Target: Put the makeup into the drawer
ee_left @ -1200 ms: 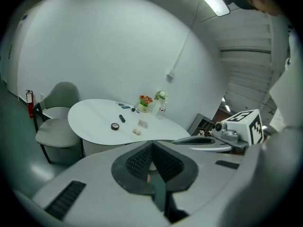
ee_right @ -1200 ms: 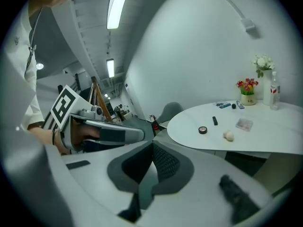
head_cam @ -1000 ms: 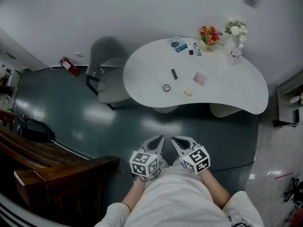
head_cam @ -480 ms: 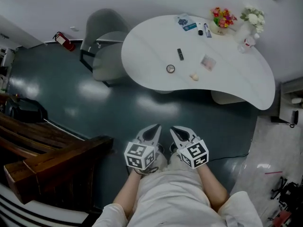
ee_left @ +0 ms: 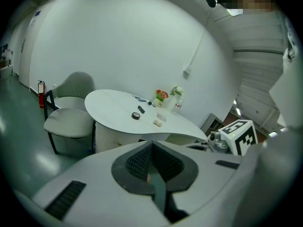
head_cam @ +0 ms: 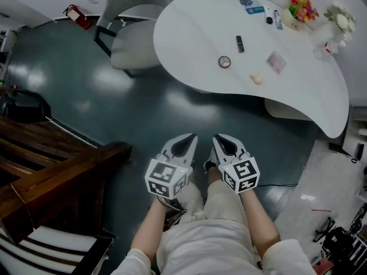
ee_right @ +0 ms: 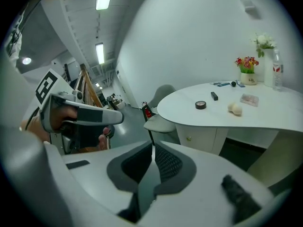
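- left fingers (ee_left: 152, 147): dark ribbed pads pressed together, nothing between them; grey smooth plastic shell, marker cube at the back
- right fingers (ee_right: 153, 148): same build, pads closed tip to tip, empty; just beside the left fingers, both pointing forward and down over the glossy dark floor (head_cam: 143, 113)
- makeup all on the white smooth kidney-shaped counter (head_cam: 189, 33), well ahead of both fingers, untouched
- round flat compact (head_cam: 224, 62) is nearest, lying flat
- soft beige sponge (head_cam: 256, 79) just right of it
- dark stick (head_cam: 239, 43) past the compact, lying flat, long axis running away from the fingers
- clear flat packet (head_cam: 276, 62) right of the stick
- more small items by the flower pot (head_cam: 302, 7) at the far edge, too small to tell
- grey padded chair (head_cam: 135, 36) ahead-left of the left fingers
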